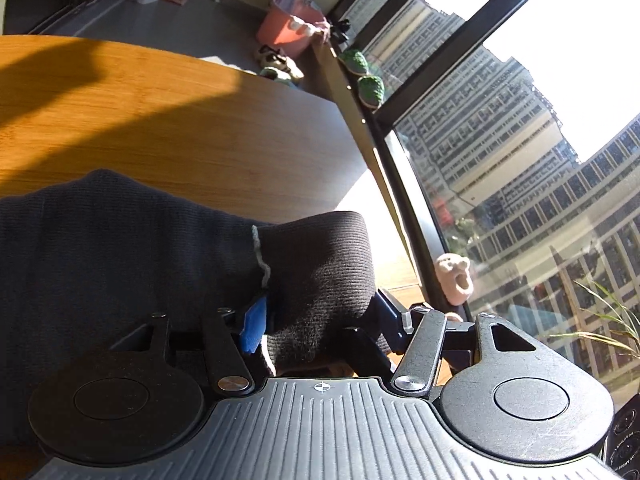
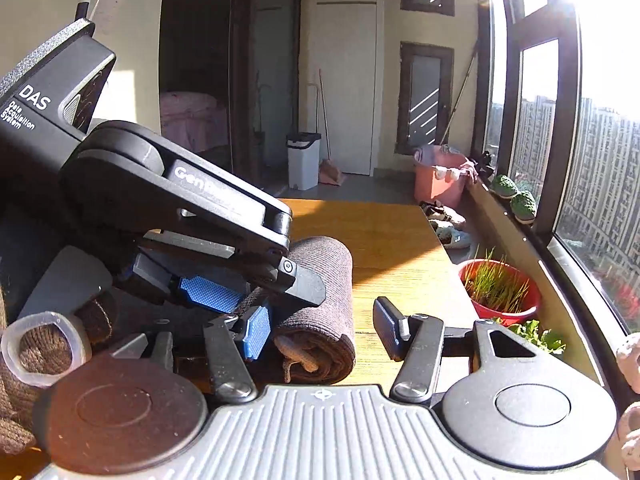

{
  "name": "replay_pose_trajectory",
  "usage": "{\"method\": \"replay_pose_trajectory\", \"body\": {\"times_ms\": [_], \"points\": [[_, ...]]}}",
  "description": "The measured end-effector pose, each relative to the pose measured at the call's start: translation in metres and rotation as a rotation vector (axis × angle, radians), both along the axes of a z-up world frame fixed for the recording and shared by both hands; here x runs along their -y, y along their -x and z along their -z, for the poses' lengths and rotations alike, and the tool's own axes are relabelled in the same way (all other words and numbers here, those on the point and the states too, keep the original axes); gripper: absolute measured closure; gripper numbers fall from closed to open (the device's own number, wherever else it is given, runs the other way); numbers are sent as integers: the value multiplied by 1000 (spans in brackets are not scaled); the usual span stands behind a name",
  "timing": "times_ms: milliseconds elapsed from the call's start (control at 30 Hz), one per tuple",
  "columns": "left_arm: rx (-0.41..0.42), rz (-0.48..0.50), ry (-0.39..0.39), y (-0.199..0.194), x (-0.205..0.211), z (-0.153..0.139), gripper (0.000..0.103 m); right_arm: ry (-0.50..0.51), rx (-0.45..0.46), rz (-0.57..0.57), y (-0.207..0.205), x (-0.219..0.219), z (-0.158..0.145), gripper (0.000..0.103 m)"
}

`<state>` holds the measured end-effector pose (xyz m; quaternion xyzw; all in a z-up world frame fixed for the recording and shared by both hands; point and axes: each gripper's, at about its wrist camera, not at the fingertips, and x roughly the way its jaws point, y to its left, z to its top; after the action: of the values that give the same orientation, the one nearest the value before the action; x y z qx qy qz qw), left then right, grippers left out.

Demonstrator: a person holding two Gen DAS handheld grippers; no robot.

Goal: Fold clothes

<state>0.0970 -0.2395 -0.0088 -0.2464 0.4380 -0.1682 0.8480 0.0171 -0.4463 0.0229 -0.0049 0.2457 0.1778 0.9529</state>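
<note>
Lower centre of the right view, the rolled cuff [image 2: 320, 304] is lying lengthwise between the wide-open, empty right gripper [image 2: 320, 332]; left gripper [image 2: 224, 280] is reaching in from upper left, its grip unclear.

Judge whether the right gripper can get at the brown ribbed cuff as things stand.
Probably yes. The brown ribbed cuff already lies between the right gripper's open fingers. The left gripper crowds in from one side but does not seem to block the gap.

garment [image 2: 320, 304]: dark brown ribbed knit | rolled cuff end, folded | lying on the wooden table [image 2: 400, 248]
</note>
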Motion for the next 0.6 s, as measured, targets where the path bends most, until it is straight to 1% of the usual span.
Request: {"method": "replay_pose_trajectory", "body": {"times_ms": [100,133,167,233,333,367,433,467,500,533,567,600], "points": [[7,-3,-12,-1,-2,-2,41,-117,-114,1,-17,9,8,40],[15,-7,-20,0,-3,-5,41,-152,-151,-1,-22,11,11,43],[25,-11,-28,2,-5,-7,43,-155,-166,-6,-25,11,13,55],[68,-21,-36,8,-13,-18,43,-33,-98,-30,-17,-5,10,57],[114,-33,-21,12,-20,-33,37,215,51,-101,5,-37,9,57],[122,-34,-23,13,-21,-36,37,301,101,-121,12,-47,11,57],[129,-39,-42,12,-20,-39,39,488,205,-157,24,-70,19,57],[122,-45,-59,11,-19,-36,42,544,237,-162,26,-78,23,57],[114,-51,-77,10,-18,-32,44,565,251,-164,28,-82,25,57],[102,-57,-93,11,-22,-27,45,563,253,-167,28,-82,24,57],[91,-62,-93,11,-24,-22,43,545,245,-173,27,-81,23,55],[80,-66,-93,10,-26,-16,42,498,219,-182,24,-77,19,54]]}}
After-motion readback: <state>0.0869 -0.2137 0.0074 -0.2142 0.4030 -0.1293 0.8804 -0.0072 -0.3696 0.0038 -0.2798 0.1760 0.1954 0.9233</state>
